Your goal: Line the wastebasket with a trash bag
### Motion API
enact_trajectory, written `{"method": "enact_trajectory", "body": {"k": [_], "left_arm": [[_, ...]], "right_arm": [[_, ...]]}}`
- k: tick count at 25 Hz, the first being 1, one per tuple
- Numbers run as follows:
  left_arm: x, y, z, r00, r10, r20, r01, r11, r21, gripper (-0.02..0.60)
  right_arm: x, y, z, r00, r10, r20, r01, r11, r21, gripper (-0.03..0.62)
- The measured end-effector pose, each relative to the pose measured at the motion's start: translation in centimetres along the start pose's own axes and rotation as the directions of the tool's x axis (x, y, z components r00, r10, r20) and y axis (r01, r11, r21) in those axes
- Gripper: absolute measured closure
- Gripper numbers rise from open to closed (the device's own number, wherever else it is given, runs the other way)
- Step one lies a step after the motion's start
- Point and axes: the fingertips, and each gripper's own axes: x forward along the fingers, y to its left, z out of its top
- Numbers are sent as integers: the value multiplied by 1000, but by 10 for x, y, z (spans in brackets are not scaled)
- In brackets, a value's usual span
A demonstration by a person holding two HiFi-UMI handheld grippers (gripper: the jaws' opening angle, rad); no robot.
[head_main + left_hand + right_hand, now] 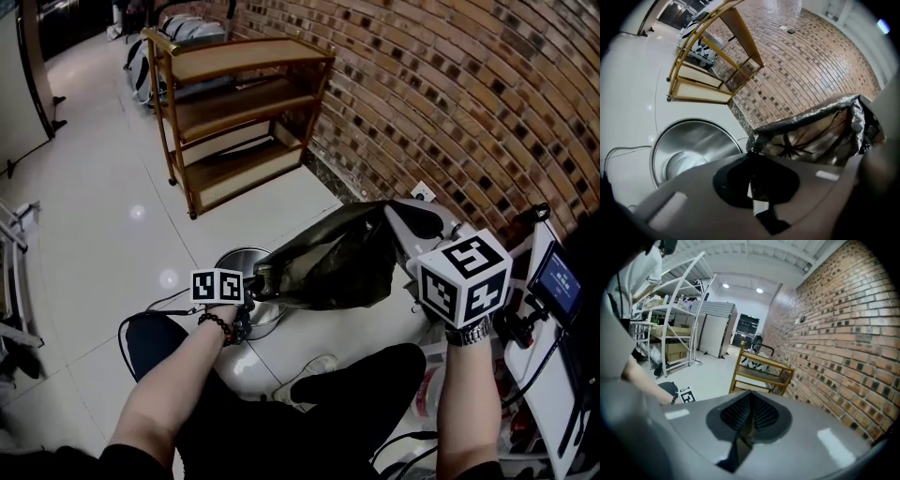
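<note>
- Trash bag (333,262), dark olive and glossy, hangs in the air at the centre of the head view, stretched between the two grippers with its mouth partly spread.
- In the left gripper view the bag (811,136) fills the right half; its crinkled rim runs from the jaw tips to the right edge, and the pale inside shows.
- Wastebasket (242,255), a round steel bin, stands on the pale tiled floor (94,216) just left of and below the bag. It looks unlined, its bare metal interior (693,140) shining at lower left of the left gripper view.
- Left gripper (255,281) is at the bag's left end, beside the bin's rim. Its own view shows the jaws (751,157) clenched together with the bag's edge nipped at their tips.
- Right gripper (392,210) holds the bag's upper right end, higher than the left one. In its view the ribbed pads (749,404) are pressed tight; a thin dark strip between them is probably bag film, though the view is poor there.
- A beaded bracelet (217,323) circles the left wrist.
- A wooden shelf unit (239,112) stands at upper centre against the brick wall (450,94).
- A white metal rack (670,319) with boxes fills the upper left of the right gripper view.
</note>
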Motion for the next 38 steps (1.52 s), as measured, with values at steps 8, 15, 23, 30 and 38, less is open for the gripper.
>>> {"method": "enact_trajectory", "body": {"k": [8,15,23,30,38], "left_arm": [[-82,-19,52,989,16,148,-37,990,137,578],[-156,-38,80,966,82,244,-147,954,262,578],[-197,-48,77,963,169,208,-232,915,330,578],[-206,-38,69,964,212,162,-256,907,334,578],[-190,-24,60,961,252,114,-277,894,352,578]], "right_arm": [[13,12,-25,995,99,-14,-96,987,125,591],[28,24,-48,986,168,4,-164,960,229,589],[34,50,-49,973,227,43,-230,939,257,589],[32,65,-59,968,245,45,-248,929,274,589],[40,67,-95,968,249,-7,-235,920,313,589]]}}
